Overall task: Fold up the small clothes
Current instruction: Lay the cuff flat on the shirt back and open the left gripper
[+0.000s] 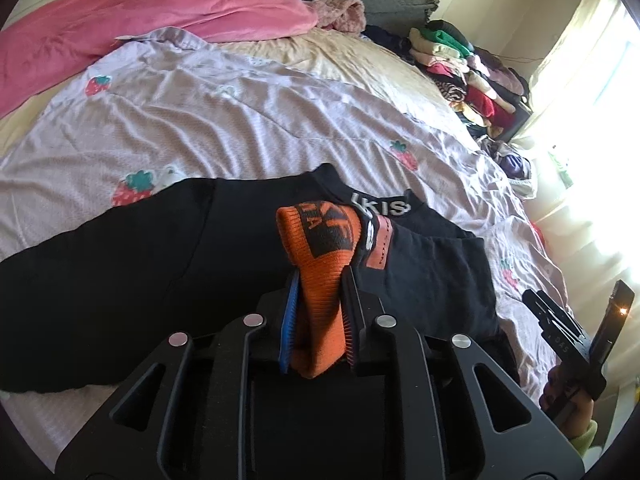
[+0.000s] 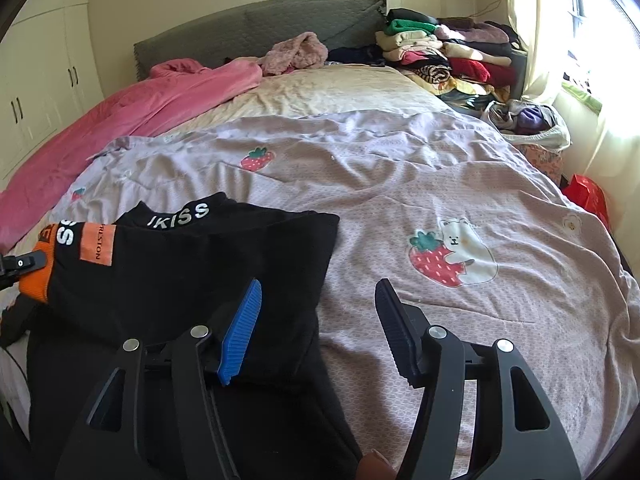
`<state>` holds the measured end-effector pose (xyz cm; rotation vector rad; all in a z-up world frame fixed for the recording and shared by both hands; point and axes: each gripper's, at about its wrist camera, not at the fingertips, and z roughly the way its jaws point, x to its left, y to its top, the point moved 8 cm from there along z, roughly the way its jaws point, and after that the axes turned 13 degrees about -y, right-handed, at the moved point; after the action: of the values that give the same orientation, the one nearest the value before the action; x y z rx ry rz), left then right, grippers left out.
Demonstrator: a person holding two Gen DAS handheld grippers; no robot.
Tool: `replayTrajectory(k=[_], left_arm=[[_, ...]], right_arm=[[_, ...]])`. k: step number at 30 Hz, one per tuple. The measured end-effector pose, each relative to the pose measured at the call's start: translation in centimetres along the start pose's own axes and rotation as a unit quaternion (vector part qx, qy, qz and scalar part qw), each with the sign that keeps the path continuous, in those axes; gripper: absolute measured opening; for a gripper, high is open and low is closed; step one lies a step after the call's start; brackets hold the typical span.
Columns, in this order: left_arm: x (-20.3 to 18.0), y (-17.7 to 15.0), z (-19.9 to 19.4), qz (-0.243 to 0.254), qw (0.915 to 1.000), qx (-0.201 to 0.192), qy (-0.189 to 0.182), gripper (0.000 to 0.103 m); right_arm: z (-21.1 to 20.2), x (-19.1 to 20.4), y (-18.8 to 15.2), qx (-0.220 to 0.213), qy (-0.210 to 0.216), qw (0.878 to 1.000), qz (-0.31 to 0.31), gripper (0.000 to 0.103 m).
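A black top [image 1: 120, 280] with white collar lettering and an orange patch lies on the lilac strawberry sheet [image 1: 240, 120]; it also shows in the right wrist view [image 2: 180, 280]. My left gripper [image 1: 320, 280] is shut on its orange ribbed cuff [image 1: 324, 248], holding the sleeve over the garment's chest. That cuff also shows at the left edge of the right wrist view [image 2: 38, 276]. My right gripper [image 2: 318, 300] is open and empty, just above the top's right edge, its blue pad [image 2: 244, 328] over the black cloth. It also shows in the left wrist view [image 1: 560, 320].
A pink blanket [image 2: 120, 120] lies along the bed's left side. A pink fluffy garment [image 2: 296, 52] lies by the grey headboard [image 2: 260, 28]. Stacks of folded clothes [image 2: 448, 56] stand at the far right corner. A bag [image 2: 532, 124] and a red item [image 2: 588, 196] sit beside the window.
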<state>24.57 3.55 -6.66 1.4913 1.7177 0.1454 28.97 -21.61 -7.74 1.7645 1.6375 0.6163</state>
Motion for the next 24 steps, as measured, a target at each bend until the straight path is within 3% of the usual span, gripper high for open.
replayTrajectory(k=[8,15,19,24], left_arm=[[1.0,0.2,0.0,0.012,0.9996,-0.001,0.026,0.012],[-0.4,-1.4,4.1,0.05,0.9968,0.046,0.043,0.017],[0.6,-3.5,6.9,0.082,0.9872,0.102,0.09,0.024],[1.8,-4.5,7.4,0.078,0.9886,0.106,0.073,0.024]], right_arm=[[-0.3,1.9,-0.1,-0.007,0.013,1.0,-0.014,0.059],[-0.4,4.5,-0.5,-0.008,0.028,0.999,-0.046,0.059],[-0.6,5.2,-0.7,-0.009,0.04,0.998,-0.052,0.059],[-0.6,5.5,-0.8,-0.004,0.052,0.997,-0.049,0.059]])
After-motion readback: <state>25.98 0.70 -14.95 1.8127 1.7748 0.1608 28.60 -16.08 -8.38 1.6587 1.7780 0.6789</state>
